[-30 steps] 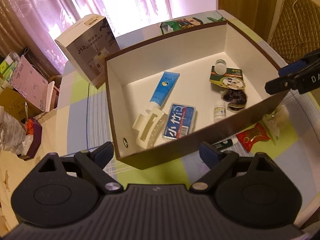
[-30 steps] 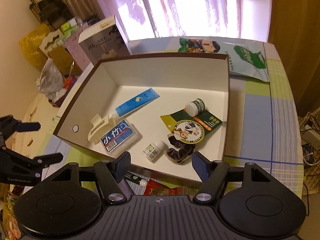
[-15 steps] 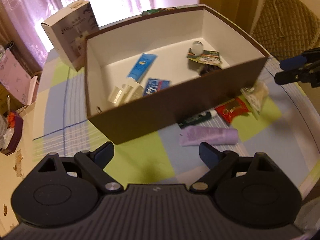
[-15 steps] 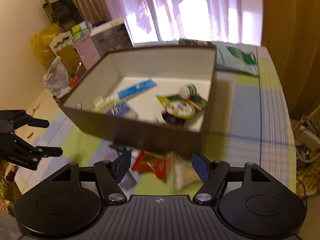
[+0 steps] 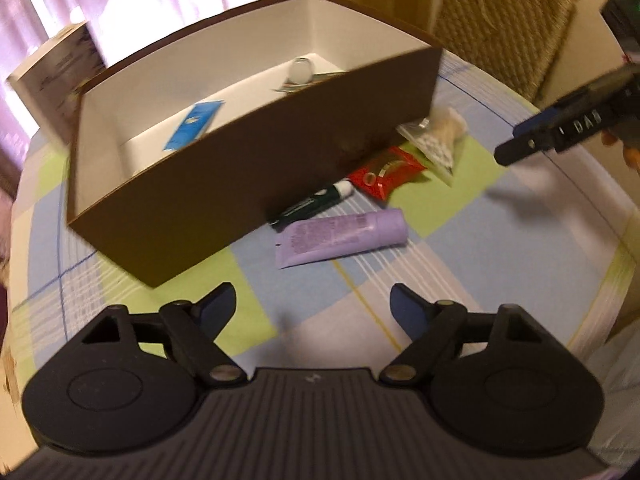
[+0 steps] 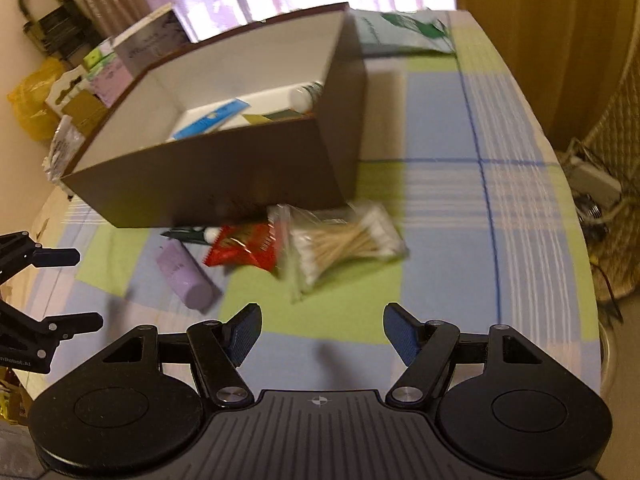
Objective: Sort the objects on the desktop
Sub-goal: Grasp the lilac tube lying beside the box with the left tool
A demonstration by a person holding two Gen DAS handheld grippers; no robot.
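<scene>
A brown box [image 5: 248, 176] [image 6: 224, 172] with a white inside stands on the checked tablecloth and holds a blue tube [image 5: 194, 125] and a small white bottle [image 6: 305, 96]. In front of it lie a lilac tube [image 5: 342, 237] [image 6: 184, 274], a dark pen [image 5: 310, 206], a red packet [image 5: 386, 172] [image 6: 244, 250] and a bag of cotton swabs [image 5: 438, 136] [image 6: 344, 242]. My left gripper [image 5: 312, 306] is open and empty, just short of the lilac tube. My right gripper [image 6: 320, 330] is open and empty, near the swab bag.
A white carton [image 5: 60, 76] [image 6: 150, 44] stands behind the box. A green-printed bag [image 6: 400, 30] lies at the far end of the table. A woven chair back [image 5: 500, 36] is at the right. The table edge [image 6: 576, 208] curves along the right, with cables beyond.
Both grippers have pulled back and dropped lower, from above the box to its near side. The items in front of the box have come into view. Both stay open.
</scene>
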